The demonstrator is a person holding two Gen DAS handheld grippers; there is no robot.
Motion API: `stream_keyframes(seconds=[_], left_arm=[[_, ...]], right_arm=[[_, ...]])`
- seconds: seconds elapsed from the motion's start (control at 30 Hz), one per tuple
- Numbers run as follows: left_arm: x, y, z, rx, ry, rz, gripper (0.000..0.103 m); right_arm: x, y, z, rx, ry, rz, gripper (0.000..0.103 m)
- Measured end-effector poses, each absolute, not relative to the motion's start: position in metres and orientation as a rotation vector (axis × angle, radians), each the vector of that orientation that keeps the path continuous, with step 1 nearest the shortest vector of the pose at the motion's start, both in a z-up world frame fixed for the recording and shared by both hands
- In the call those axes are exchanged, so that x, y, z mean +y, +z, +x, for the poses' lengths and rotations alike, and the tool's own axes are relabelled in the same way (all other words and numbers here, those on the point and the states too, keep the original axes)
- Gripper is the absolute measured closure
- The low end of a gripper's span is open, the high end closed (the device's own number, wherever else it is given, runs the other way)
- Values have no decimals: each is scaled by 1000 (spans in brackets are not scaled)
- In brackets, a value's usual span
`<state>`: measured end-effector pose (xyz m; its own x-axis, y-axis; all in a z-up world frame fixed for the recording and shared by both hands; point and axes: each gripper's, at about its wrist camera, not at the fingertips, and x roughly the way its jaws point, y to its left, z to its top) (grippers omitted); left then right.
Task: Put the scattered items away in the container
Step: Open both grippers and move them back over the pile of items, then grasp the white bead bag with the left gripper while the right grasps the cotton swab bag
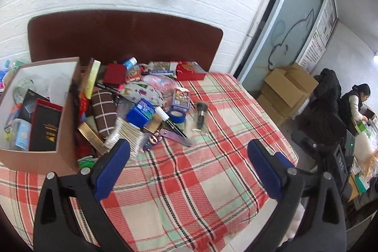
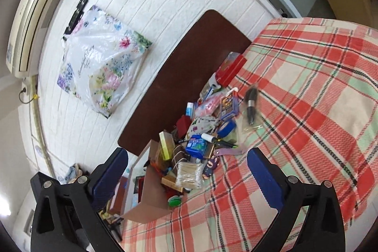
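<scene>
Over the plaid bedspread (image 1: 189,181), both grippers' jaws gape wide, empty.

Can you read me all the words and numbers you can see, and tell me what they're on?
"Beautiful Day": cursive, partly blurred, on the floral plastic bag on the wall.
Black box in the cardboard box: gold print, too small.
Wall notices: blurred.
Blue pack and card packet: unreadable.

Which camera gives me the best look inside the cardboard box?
The left wrist view: the cardboard box shows its open top, with dark packets and a bottle inside. The right wrist view catches the box edge-on, partly behind a finger, its contents mostly hidden.
</scene>
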<state>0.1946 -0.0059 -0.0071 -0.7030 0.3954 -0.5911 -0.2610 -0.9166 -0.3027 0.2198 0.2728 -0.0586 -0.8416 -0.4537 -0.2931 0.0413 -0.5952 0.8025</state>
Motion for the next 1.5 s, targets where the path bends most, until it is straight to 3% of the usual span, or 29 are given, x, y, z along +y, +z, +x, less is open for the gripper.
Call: stream_keyframes(seconds=[0.43, 0.5, 0.57, 0.6, 0.67, 1.07, 1.2, 1.4, 1.43, 1.5], left_arm=[[-34, -101, 140, -370, 2578, -1176, 4], [-37, -110, 136, -339, 2593, -1159, 4], [-38, -116, 131, -308, 2598, -1134, 5], [-39, -119, 128, -298, 2600, -1115, 7], [-40, -124, 122, -278, 2602, -1076, 11], [-56, -162, 69, -195, 2631, -1117, 14], [-63, -177, 57, -274, 2577, -1118, 15], [-47, -183, 53, -181, 2553, -1125, 15], [-44, -184, 53, -168, 2552, -1131, 19], [-46, -187, 52, -191, 2533, -1160, 33]], right_arm=[[237, -126, 161, -1137, -2290, 897, 2], [221, -139, 149, -1141, -2180, 925, 10], [209, -148, 139, -1149, -2096, 939, 22], [203, -152, 134, -1152, -2057, 947, 34], [188, -158, 123, -1142, -1989, 966, 43], [134, -211, 47, -1243, -1758, 1194, 43], [118, -223, 26, -1218, -1728, 1260, 43], [96, -232, 4, -1196, -1687, 1266, 43], [94, -233, 3, -1193, -1692, 1271, 44], [93, -231, 4, -1165, -1737, 1290, 58]])
